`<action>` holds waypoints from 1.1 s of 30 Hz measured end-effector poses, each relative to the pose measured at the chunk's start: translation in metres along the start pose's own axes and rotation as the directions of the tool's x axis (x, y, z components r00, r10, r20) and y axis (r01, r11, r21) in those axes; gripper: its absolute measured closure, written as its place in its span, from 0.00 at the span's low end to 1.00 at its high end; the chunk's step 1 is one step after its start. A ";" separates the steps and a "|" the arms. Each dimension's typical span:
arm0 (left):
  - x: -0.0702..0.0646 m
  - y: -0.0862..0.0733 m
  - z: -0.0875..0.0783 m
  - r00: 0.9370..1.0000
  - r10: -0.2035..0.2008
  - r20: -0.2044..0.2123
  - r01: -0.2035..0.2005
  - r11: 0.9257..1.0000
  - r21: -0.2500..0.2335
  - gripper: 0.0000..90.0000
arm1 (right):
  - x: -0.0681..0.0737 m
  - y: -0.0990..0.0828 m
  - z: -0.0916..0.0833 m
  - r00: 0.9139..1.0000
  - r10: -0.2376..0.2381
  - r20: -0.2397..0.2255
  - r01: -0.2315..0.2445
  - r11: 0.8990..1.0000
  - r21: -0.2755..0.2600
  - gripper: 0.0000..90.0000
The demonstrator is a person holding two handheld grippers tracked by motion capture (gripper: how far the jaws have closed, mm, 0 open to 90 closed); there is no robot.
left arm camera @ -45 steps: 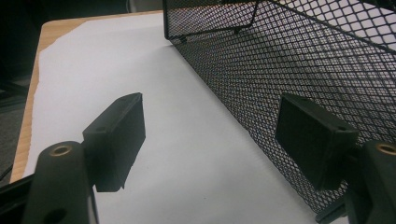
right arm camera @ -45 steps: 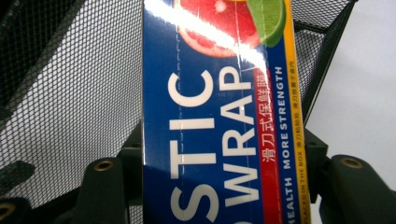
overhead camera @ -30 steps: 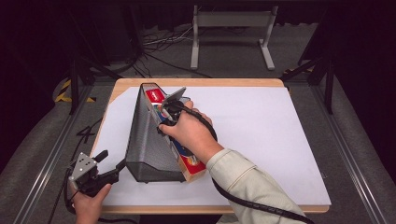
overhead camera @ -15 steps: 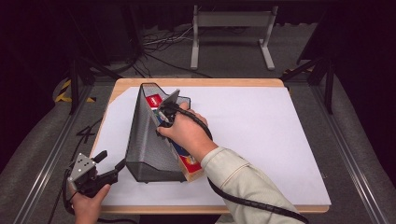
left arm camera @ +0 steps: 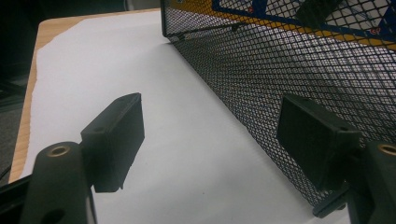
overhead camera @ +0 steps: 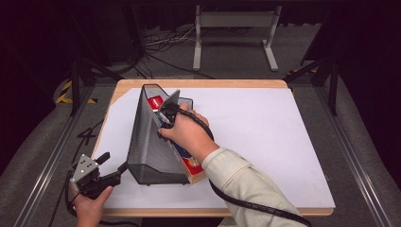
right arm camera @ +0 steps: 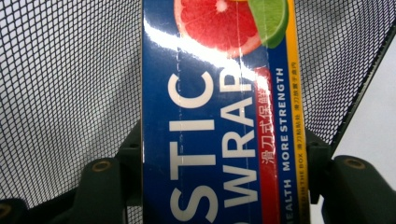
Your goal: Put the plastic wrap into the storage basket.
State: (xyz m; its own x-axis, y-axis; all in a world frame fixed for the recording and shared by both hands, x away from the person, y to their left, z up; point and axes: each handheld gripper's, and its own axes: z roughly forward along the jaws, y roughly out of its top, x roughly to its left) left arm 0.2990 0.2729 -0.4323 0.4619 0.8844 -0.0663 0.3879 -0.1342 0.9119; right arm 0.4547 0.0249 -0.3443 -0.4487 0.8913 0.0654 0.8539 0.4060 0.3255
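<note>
A grey mesh file holder (overhead camera: 151, 142) stands on the white sheet at the table's left. Inside it lies a long blue plastic wrap box (overhead camera: 184, 156), its red end sticking out toward me. My right gripper (overhead camera: 165, 116) sits over the holder, shut on the plastic wrap box (right arm camera: 219, 116), whose blue face with white letters runs between the two jaws, mesh (right arm camera: 65, 93) behind it. My left gripper (overhead camera: 106, 168) rests at the table's front left corner, open, one jaw on either side of the mesh holder's (left arm camera: 299, 79) near corner, nothing between its pads.
The white sheet (overhead camera: 265, 137) covers most of the wooden table (overhead camera: 203, 84), with wide free room to the right of the holder. A metal stand (overhead camera: 234, 28) and cables lie on the floor beyond the far edge. Rails run along both sides.
My right hand has slid the box a little deeper and leftward into the holder. The left gripper has held still.
</note>
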 end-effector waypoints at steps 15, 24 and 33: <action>0.001 0.000 0.000 1.000 -0.006 0.000 0.006 1.000 -0.002 0.27 | 0.001 0.001 0.017 0.998 -0.033 0.045 0.031 0.998 0.049 0.44; 0.001 0.000 0.000 1.000 -0.006 0.001 0.006 1.000 0.000 0.27 | -0.001 0.001 0.011 0.997 -0.072 0.021 0.073 0.997 -0.018 0.29; 0.002 -0.002 -0.002 1.000 -0.006 -0.006 0.006 1.000 0.001 0.27 | -0.013 -0.003 -0.020 0.992 -0.090 -0.090 0.072 0.980 -0.187 0.29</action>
State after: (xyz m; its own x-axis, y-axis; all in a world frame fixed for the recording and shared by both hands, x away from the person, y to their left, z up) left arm 0.2974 0.2754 -0.4333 0.4547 0.8880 -0.0693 0.3912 -0.1292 0.9112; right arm 0.4525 0.0084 -0.3274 -0.5452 0.8296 0.1202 0.7551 0.4238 0.5002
